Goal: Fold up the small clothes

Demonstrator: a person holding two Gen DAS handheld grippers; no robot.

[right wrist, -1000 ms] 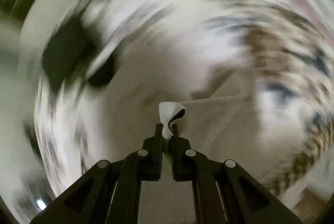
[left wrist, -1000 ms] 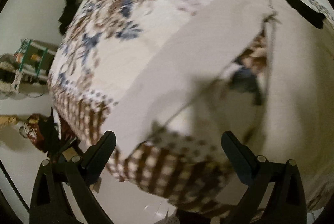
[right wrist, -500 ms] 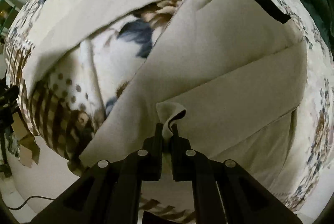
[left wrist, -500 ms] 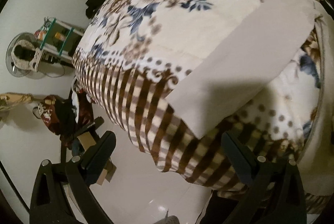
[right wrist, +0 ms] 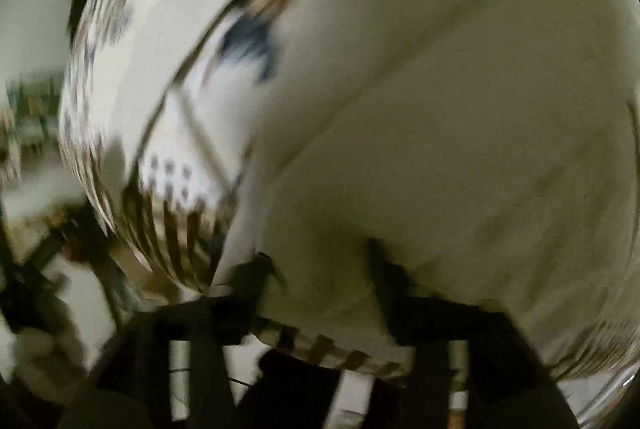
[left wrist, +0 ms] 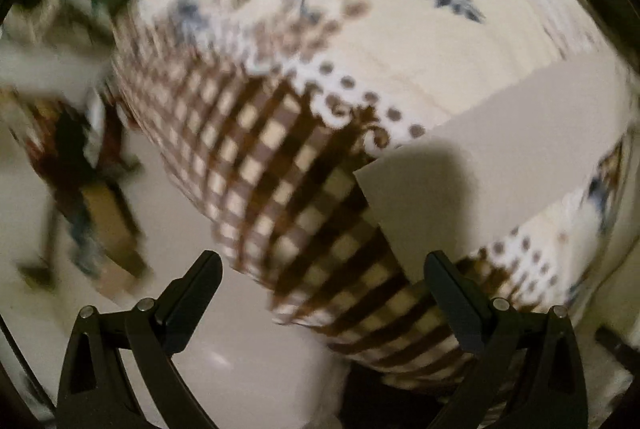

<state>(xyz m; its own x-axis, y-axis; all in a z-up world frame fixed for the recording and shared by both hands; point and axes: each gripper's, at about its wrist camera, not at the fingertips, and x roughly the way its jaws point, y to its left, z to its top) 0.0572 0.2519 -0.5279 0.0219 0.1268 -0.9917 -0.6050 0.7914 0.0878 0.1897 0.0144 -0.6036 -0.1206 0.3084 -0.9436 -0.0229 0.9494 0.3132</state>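
left gripper (left wrist: 322,279) spread, nothing held | right gripper (right wrist: 316,269) spread over beige garment (right wrist: 460,133), centre frame | floral bedspread (left wrist: 400,29) beneath

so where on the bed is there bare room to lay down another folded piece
The widest free patch is the cream middle of the floral blanket, between the blue-brown flowers above and the beige cloth garment below right. The brown checked border at the bed's edge is also bare. The right side is crowded: the garment covers nearly everything in the right wrist view.
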